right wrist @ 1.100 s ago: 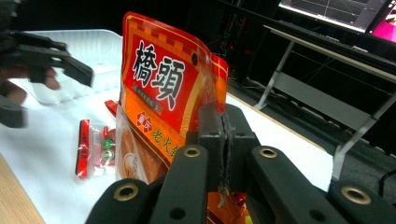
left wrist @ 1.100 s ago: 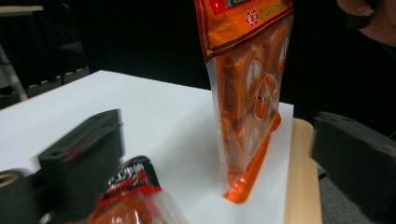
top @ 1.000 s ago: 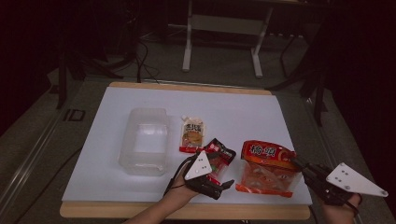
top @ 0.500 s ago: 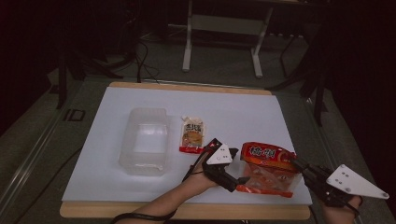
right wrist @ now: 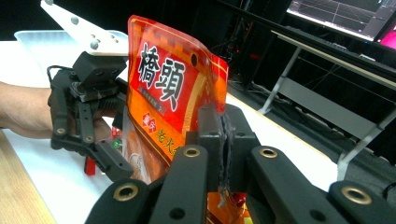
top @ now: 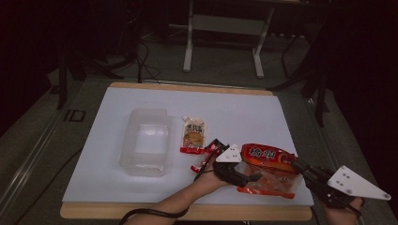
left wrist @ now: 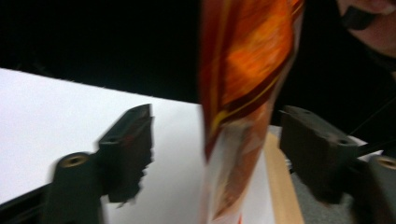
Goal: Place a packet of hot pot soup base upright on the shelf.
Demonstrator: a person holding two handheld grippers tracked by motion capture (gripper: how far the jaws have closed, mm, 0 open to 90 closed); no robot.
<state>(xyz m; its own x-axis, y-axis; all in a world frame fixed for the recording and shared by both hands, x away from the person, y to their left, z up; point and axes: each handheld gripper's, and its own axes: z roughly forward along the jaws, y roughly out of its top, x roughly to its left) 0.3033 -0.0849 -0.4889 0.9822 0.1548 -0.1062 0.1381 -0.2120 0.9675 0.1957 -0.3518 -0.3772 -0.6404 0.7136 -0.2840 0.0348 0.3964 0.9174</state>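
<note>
The large red and orange plastic snack bag [top: 269, 169] stands at the near right of the white counter [top: 244, 112], its right edge clamped in the right gripper [right wrist: 223, 140], whose fingers are clenched on it. The left gripper [top: 248, 177] reaches in with fingers spread wide, the bag's left edge between them (no contact yet). Judged step: securing a 2-handed hold. Next: close the left fingers squarely on that edge.

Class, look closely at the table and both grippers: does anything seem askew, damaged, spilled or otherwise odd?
Nothing is spilled or visibly torn. The large red snack bag is lifted on edge, pinched at one edge by the right gripper, while the left gripper straddles its other edge with jaws open. The clear container and small packet lie flat.
</note>
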